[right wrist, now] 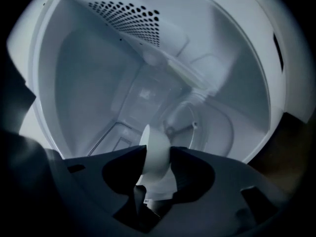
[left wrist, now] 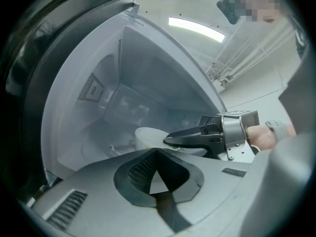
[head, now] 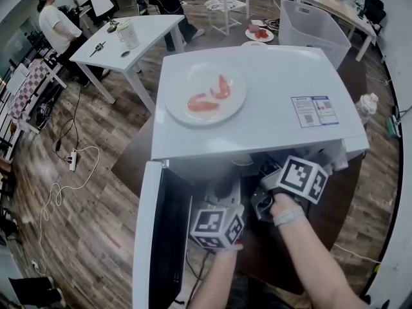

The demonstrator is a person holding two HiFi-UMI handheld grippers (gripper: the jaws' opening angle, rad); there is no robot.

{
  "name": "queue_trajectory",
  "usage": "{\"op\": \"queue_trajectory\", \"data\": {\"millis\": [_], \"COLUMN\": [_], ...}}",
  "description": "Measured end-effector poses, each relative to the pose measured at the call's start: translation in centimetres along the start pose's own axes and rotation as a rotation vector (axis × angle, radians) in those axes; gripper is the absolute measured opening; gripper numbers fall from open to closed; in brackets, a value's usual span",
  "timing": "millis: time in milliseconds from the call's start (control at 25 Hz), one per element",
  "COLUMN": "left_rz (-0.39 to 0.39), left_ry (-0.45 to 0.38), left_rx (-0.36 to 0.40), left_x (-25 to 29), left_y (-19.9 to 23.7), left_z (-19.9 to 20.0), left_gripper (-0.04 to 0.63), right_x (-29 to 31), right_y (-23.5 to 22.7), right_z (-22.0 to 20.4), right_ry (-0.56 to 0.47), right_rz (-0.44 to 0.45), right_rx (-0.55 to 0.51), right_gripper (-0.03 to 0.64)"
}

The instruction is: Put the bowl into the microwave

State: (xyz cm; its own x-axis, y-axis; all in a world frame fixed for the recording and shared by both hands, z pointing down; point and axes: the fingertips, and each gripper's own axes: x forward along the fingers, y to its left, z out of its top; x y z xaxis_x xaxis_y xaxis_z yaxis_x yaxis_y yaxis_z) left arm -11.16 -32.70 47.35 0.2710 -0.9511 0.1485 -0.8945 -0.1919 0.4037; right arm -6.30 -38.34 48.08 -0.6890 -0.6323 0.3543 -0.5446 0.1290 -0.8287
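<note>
R claw (right wrist: 158, 152) pinches the bowl (left wrist: 147, 137) by its wall just inside the microwave (head: 257, 108), L claw (left wrist: 157, 151) shut & empty beside it; best keep it level, lower onto the glass tray (right wrist: 213, 127), then let go w/o dragging.

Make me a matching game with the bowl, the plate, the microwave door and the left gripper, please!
Things:
1. bowl
2. plate
3. microwave door
4. left gripper

Places or states:
A. swung open
B. jaws together, nothing in them
C. on top of the microwave, with red food on it
D. held in the jaws of the right gripper, inside the microwave

Pairs: 1-D, 2-C, 3-A, 4-B
</note>
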Motion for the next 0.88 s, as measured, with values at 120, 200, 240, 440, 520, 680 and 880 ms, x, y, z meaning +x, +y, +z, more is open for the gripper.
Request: {"op": "queue_trajectory", "data": {"millis": [120,200,240,440,520,680,880], "left_rz": [-0.001,-0.004,-0.004,-0.007,-0.006,0.01,0.027], "left_ry": [-0.001,-0.005,-0.008,-0.017,-0.018,-0.023,-0.033], "left_rx": [-0.004,-0.006,-0.008,-0.021,-0.027,-0.04,-0.048], "left_x": [0.2,0.3,0.4,0.8,1.0,0.8,0.7], "left_y": [0.0,0.0,0.0,0.2,0.2,0.6,1.3], "left_z": [0.0,0.1,0.2,0.6,0.7,0.8,1.0], "left_gripper": [0.0,0.002,0.0,0.001,0.0,0.0,0.0], "right_x": [-0.2,-0.3,-0.4,-1.0,-1.1,-0.6,0.3], "right_y": [-0.1,-0.4,-0.6,-0.9,-1.1,-0.5,0.4], "right_z": [0.1,0.2,0.3,0.2,0.1,0.1,0.1], "right_ry": [0.0,0.0,0.001,0.018,0.025,0.037,0.061], "right_rz": [-0.006,-0.01,-0.012,-0.011,-0.018,0.0,0.033], "right_rx": [-0.018,-0.019,-0.02,-0.035,-0.047,-0.065,-0.107], "right_gripper": [0.161,0.164,0.166,0.183,0.19,0.19,0.19]}}
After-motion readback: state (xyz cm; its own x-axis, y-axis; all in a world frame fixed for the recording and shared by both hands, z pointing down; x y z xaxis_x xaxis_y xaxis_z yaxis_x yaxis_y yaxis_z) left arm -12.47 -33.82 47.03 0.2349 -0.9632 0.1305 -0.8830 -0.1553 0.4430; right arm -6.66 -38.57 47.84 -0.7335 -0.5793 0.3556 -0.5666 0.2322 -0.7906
